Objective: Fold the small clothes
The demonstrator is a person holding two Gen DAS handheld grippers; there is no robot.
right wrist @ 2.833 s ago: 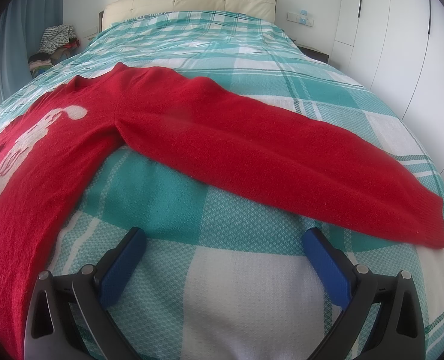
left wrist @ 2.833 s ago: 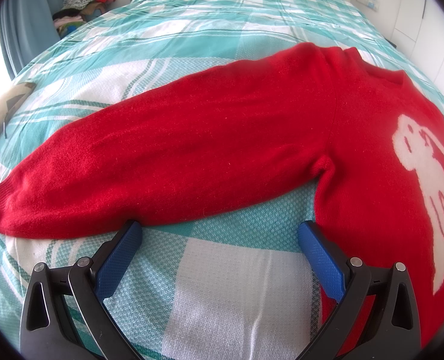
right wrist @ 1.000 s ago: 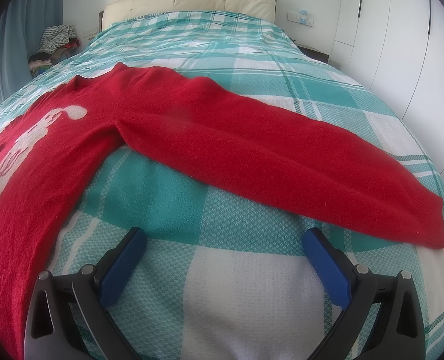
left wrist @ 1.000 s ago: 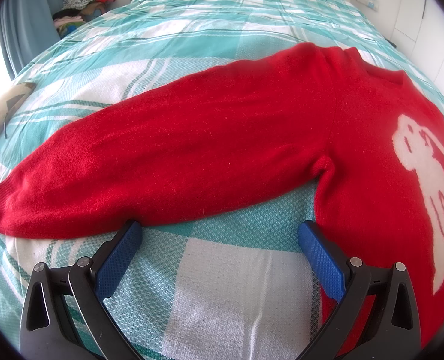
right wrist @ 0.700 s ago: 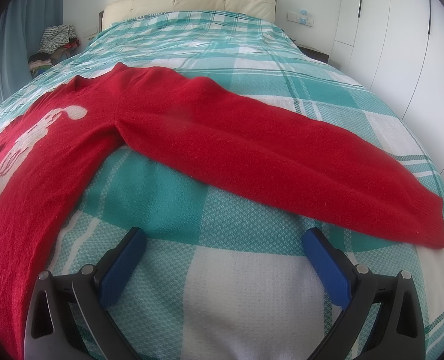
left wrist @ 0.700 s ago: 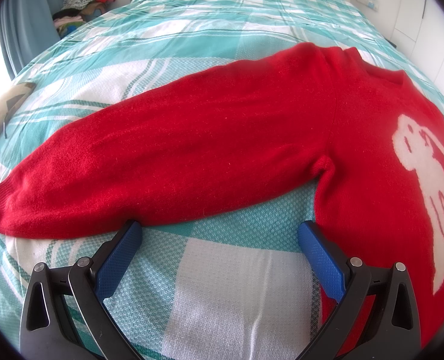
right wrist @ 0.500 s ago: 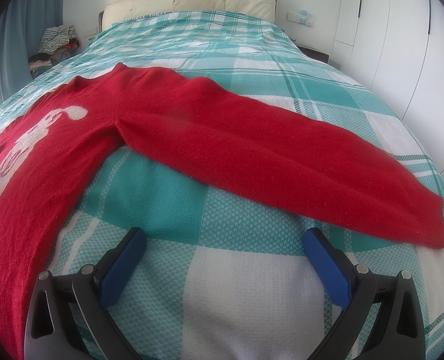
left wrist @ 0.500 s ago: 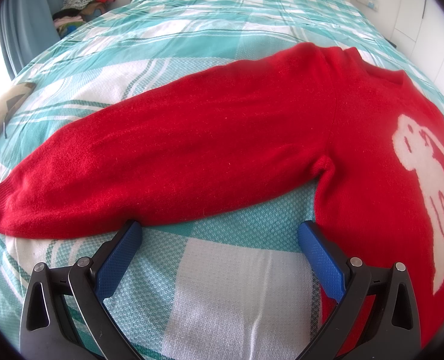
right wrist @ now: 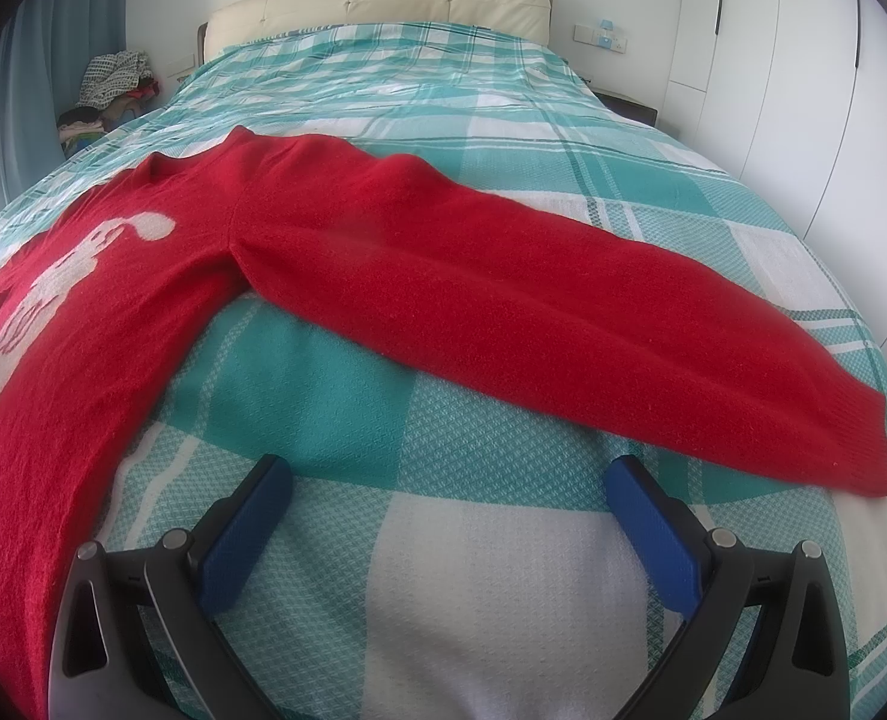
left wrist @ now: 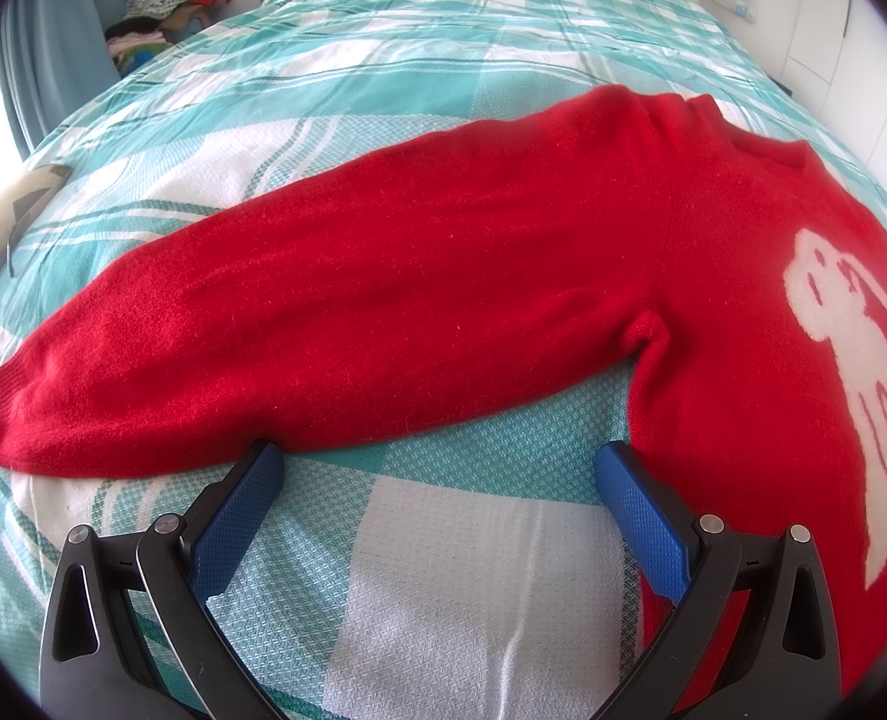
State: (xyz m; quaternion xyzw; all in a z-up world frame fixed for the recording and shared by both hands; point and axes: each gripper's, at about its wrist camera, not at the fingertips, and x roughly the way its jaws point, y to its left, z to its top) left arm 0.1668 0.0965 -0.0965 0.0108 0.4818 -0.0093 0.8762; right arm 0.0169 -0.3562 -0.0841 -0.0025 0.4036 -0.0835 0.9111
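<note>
Red sweater spread flat on teal plaid bedspread, white dog motif up. Left gripper gaping wide, empty, tips just short of one sleeve's lower edge, armpit ahead and right. Right gripper likewise spread and empty, other sleeve stretched across ahead, cuff right, body left.

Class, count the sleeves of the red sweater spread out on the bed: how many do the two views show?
2. One sleeve stretches out leftward in the left wrist view; the other sleeve stretches rightward in the right wrist view. Both lie flat on the checked bedspread, neither folded.
</note>
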